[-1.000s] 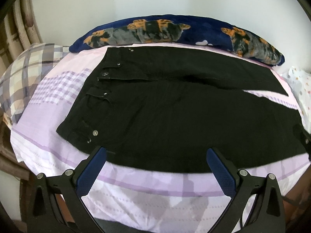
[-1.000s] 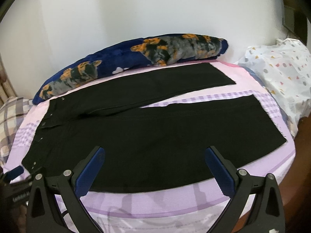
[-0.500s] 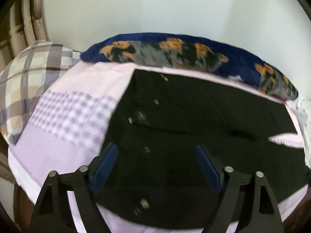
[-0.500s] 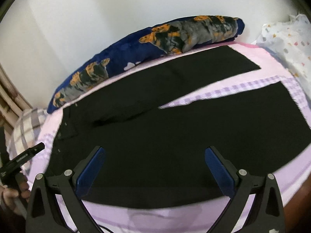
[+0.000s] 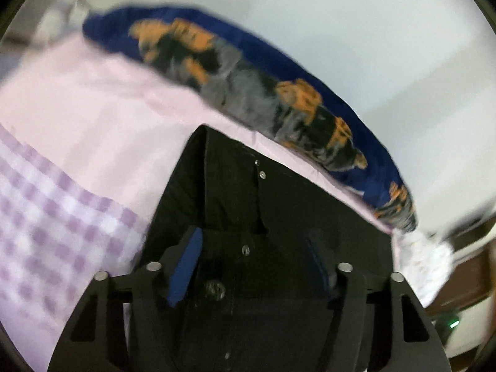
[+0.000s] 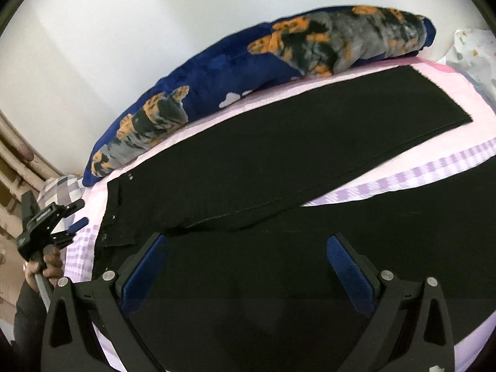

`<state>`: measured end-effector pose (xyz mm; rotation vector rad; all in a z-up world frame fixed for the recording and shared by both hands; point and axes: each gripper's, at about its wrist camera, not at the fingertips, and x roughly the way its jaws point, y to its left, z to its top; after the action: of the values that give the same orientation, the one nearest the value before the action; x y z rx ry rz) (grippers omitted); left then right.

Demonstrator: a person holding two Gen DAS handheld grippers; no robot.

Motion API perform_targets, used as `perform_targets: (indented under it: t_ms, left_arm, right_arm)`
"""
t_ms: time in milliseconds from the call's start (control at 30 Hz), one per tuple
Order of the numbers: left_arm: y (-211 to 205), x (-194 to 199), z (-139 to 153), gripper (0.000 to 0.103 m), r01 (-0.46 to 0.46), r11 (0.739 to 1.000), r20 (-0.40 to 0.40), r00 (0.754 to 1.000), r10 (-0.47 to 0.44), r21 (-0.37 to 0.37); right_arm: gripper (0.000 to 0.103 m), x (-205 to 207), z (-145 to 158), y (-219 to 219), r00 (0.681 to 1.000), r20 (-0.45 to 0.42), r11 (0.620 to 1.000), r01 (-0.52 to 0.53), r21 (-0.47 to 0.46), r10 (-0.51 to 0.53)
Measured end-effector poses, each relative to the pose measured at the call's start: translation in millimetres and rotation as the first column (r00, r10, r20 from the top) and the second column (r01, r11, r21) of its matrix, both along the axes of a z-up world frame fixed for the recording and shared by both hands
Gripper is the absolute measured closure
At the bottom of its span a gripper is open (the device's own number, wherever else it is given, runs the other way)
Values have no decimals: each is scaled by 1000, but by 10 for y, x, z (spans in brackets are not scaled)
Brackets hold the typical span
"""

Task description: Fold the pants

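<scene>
Black pants (image 6: 279, 161) lie flat on the bed, waistband to the left and both legs splayed to the right. My left gripper (image 5: 252, 263) hovers over the waistband (image 5: 235, 192) near its metal button (image 5: 214, 290). Its jaws are closing, with the fabric lying flat below and between the blue pads (image 5: 186, 266); no pinch shows. The picture is blurred. In the right wrist view the left gripper (image 6: 80, 214) sits at the waistband's edge, held by a hand (image 6: 46, 266). My right gripper (image 6: 248, 276) is open above the near leg, with nothing gripped.
A long blue pillow (image 6: 279, 59) with orange and grey print runs along the wall behind the pants. The sheet (image 5: 77, 155) is pink with purple checks. A plaid pillow (image 6: 59, 186) and a rattan frame (image 6: 12, 155) stand at the left, and white dotted fabric (image 6: 471, 49) at the right.
The left gripper swept from the bed's front edge over to the waistband, rolled, and narrowed its jaws. The right gripper moved forward over the near leg, still open.
</scene>
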<state>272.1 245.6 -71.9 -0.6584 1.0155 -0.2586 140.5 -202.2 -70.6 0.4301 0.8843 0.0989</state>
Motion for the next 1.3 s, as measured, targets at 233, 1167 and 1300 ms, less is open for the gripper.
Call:
perform_targets:
  t_ms: [233,1167,1300]
  left_arm:
    - [138,319,-319,46,-9,997,-70,998,4,-74]
    - [77,1119,-427,94,15,996,-19,1000,-16,-85]
    - [81,912,-137,95,28,993,107,994,-16,-117]
  right_arm:
    - [1,292,-120,121,999,-35,1000,-11,0,11]
    - [1,1568,-202,412,947,-51,940,-320,-118,316]
    - [1,1909,-104,493,873,-61,853,-486,-193,483]
